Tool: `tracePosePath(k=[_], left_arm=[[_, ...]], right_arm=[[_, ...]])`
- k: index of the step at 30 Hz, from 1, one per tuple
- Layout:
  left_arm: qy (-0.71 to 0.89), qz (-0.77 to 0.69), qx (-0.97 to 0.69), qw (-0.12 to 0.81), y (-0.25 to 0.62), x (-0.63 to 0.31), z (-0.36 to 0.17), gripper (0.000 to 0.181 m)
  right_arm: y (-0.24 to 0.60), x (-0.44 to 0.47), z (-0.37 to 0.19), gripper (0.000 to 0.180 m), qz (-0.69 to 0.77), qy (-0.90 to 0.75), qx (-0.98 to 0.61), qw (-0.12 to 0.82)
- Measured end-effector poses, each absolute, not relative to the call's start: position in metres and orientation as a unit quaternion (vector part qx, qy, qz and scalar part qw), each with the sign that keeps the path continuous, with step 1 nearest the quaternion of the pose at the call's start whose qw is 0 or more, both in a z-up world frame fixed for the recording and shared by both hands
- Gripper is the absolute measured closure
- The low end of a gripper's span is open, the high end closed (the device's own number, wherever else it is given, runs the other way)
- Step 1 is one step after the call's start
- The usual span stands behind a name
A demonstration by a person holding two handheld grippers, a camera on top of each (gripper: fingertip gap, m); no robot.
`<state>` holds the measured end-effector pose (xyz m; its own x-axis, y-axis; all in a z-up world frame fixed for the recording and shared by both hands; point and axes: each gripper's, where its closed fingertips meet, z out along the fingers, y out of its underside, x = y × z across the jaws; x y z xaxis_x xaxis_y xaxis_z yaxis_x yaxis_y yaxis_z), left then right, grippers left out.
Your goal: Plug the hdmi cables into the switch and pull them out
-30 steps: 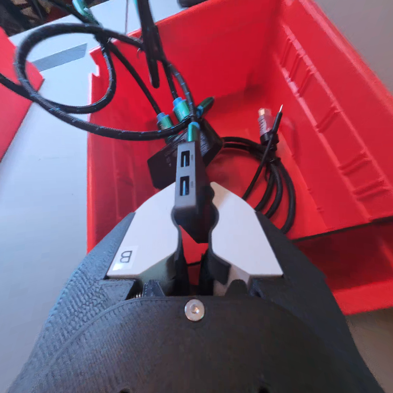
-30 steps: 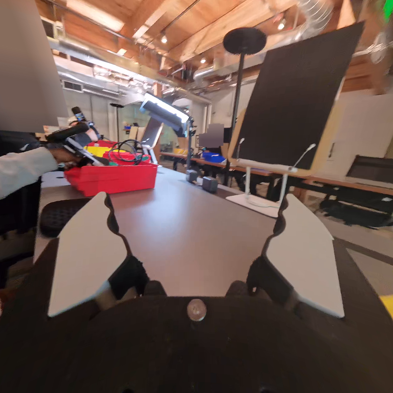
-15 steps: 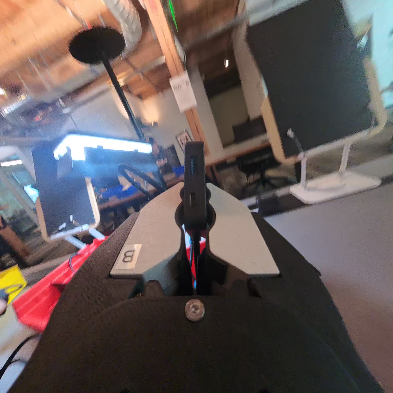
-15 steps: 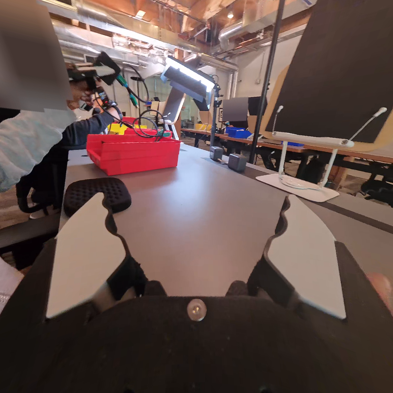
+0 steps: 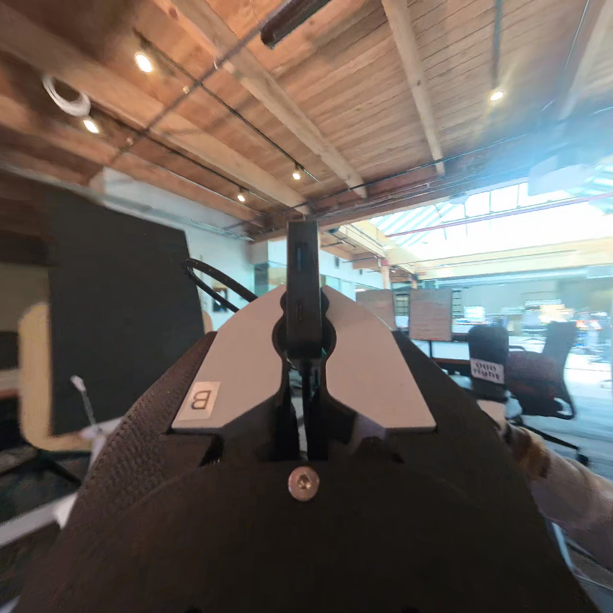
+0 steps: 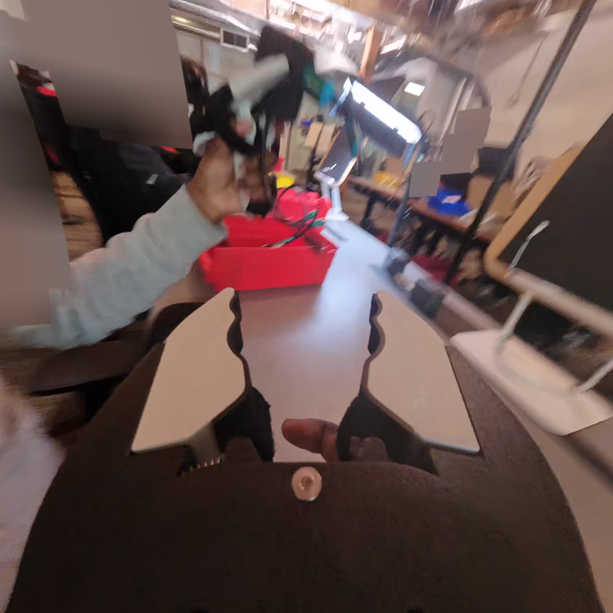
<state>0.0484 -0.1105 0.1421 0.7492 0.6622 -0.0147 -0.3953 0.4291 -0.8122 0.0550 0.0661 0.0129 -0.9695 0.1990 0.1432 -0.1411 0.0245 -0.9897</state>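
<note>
The left gripper [image 5: 303,318] is clamping the black switch [image 5: 302,282] upright against the wooden ceiling, a cable [image 5: 219,282] looping behind, its ends hidden. The right gripper [image 6: 305,326] is gaping empty over the table [image 6: 298,348]; far off, blurred cables are trailing into the red bin [image 6: 262,268]

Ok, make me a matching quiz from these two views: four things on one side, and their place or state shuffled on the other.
Things:
1. left claw
2. right claw
3. red bin
4. switch

States or places:
A. stands on the table, cables inside
B. open, nothing between its fingers
C. shut on a black device
D. pinched upright, pointing at the wooden ceiling

Pairs: 1-C, 2-B, 3-A, 4-D
</note>
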Motion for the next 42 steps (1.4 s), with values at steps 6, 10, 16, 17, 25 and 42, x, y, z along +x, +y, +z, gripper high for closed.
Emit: tracePosePath(k=[6,10,16,17,25,42], left_arm=[[-0.223,0.161,-0.5,0.821,-0.043,-0.019,0.017,0.168],[-0.285,0.069,-0.516,0.805,-0.027,-0.035,-0.03,0.168],[-0.308,0.069,-0.534,0.784,-0.018,-0.039,-0.049,0.168],[-0.31,0.072,-0.541,0.779,-0.016,-0.039,-0.054,0.168],[-0.275,0.065,-0.591,0.756,0.011,-0.032,-0.069,0.168],[-0.252,0.074,-0.644,0.719,0.007,-0.028,-0.074,0.168]], right_arm=[[0.035,-0.012,0.008,0.123,0.694,-0.64,0.019,0.33],[0.02,-0.028,-0.053,0.125,0.629,-0.67,0.047,0.392],[0.01,-0.035,-0.064,0.128,0.519,-0.644,0.083,0.556],[0.009,-0.035,-0.066,0.131,0.51,-0.643,0.088,0.564],[0.009,-0.044,-0.085,0.157,0.494,-0.685,0.067,0.532],[-0.001,-0.036,-0.091,0.158,0.464,-0.69,0.141,0.537]])
